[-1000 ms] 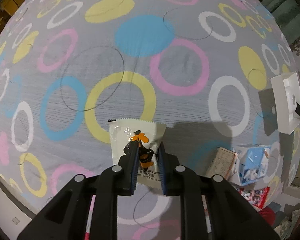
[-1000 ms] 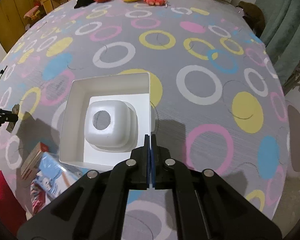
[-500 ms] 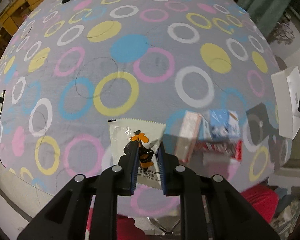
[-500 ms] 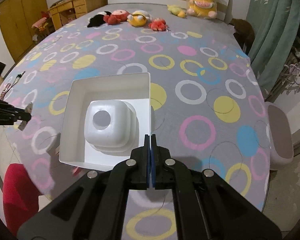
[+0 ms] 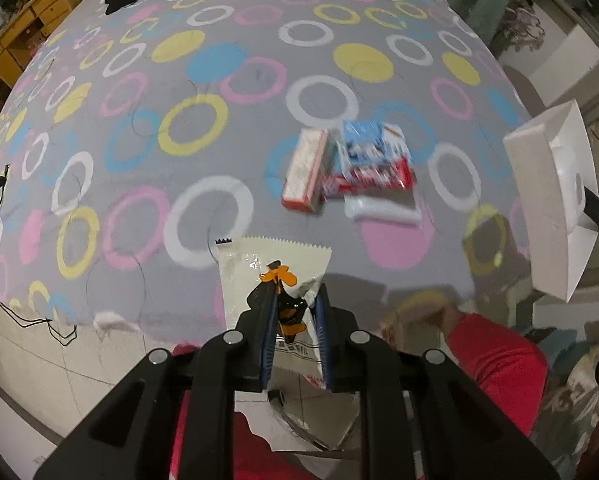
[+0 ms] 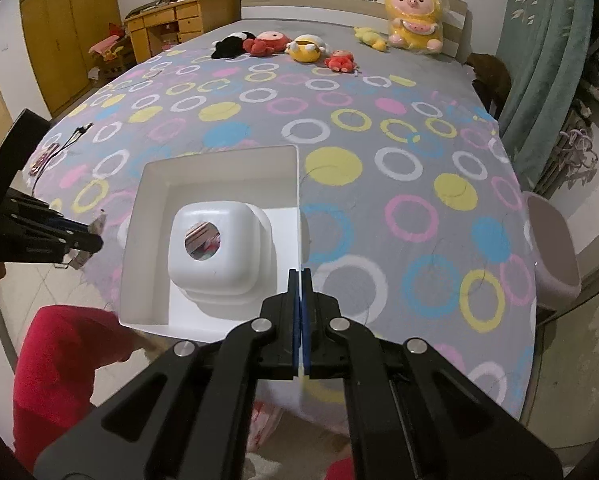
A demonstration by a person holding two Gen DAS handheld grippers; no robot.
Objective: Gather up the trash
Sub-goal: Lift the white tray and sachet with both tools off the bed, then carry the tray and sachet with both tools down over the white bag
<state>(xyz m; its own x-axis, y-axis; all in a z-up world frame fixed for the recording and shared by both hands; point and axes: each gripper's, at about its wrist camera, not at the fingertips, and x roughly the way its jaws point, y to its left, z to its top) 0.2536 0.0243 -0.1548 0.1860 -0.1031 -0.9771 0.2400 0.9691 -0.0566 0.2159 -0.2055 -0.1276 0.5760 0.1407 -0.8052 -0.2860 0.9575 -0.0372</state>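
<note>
Off the near edge of the bed (image 5: 259, 92), the left gripper (image 5: 295, 312) pinched a white snack wrapper (image 5: 259, 264) by its lower half, long axis running straight out along the fingers, top serrated edge pointing toward the bed. The right gripper (image 6: 300, 300) had its jaws pressed together on the right wall of a white box (image 6: 219, 168), held up over the bed edge with its open side facing the camera and a white moulded insert (image 6: 215, 252) inside. From the left wrist view the box (image 5: 547, 200) sat well to the right of the wrapper and a bit higher; from the right wrist view the left gripper (image 6: 81, 240) came in from the left, near the box's left wall. Likely next: carry the wrapper rightward into the box. More trash, a pile of small cartons and packets (image 5: 351, 168), lay on the bed, blurred, between wrapper and box.
</note>
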